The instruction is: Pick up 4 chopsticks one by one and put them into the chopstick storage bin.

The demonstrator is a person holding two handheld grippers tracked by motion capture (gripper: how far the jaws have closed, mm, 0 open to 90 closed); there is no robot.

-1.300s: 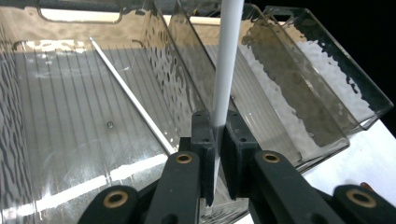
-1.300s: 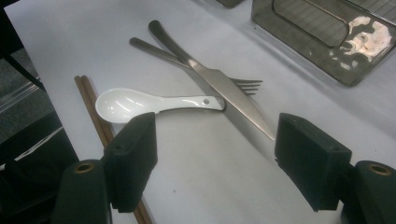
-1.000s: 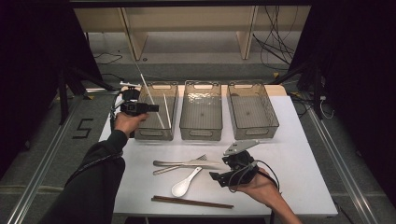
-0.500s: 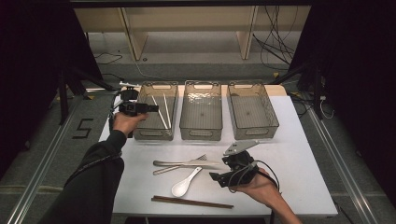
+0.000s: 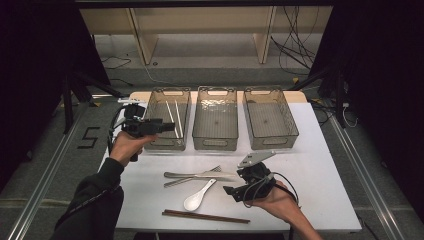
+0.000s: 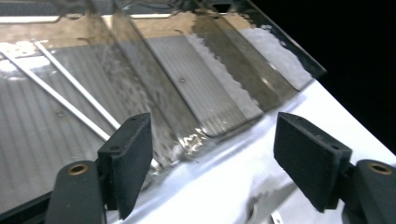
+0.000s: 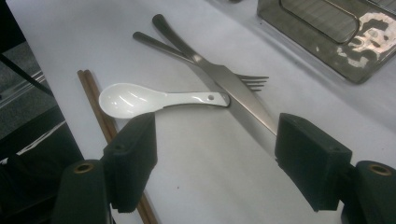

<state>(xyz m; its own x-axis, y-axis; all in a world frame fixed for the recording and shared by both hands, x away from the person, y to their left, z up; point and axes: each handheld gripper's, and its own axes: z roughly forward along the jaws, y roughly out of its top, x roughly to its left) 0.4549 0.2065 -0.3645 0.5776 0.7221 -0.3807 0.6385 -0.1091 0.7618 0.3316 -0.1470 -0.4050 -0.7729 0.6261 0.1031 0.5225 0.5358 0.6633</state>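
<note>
Two white chopsticks (image 5: pixel 173 114) lie in the left clear bin (image 5: pixel 165 144). My left gripper (image 5: pixel 169 126) hovers at that bin's near left corner. Its jaws have just been opening and stand open, empty. In the left gripper view the white chopsticks (image 6: pixel 70 99) lie on the ribbed bin floor beyond my left gripper (image 6: pixel 212 158). My right gripper (image 5: pixel 231 192) rests low near the table's front, open and empty. Ahead of the right gripper (image 7: pixel 215 163) lie a white spoon (image 7: pixel 154 99), a knife (image 7: pixel 224 79) crossed over a fork (image 7: pixel 187 56), and brown chopsticks (image 7: pixel 100 109).
The middle bin (image 5: pixel 215 142) and right bin (image 5: pixel 272 140) stand side by side behind the cutlery, both with nothing in them. Brown chopsticks (image 5: pixel 205 216) lie along the front edge of the white table (image 5: pixel 325 175). A shelf and cables sit beyond the table.
The left gripper let go of a white chopstick, which now lies in the left bin beside the other. Its jaws opened and the hand drew back toward the bin's near corner. The right gripper stayed still.
</note>
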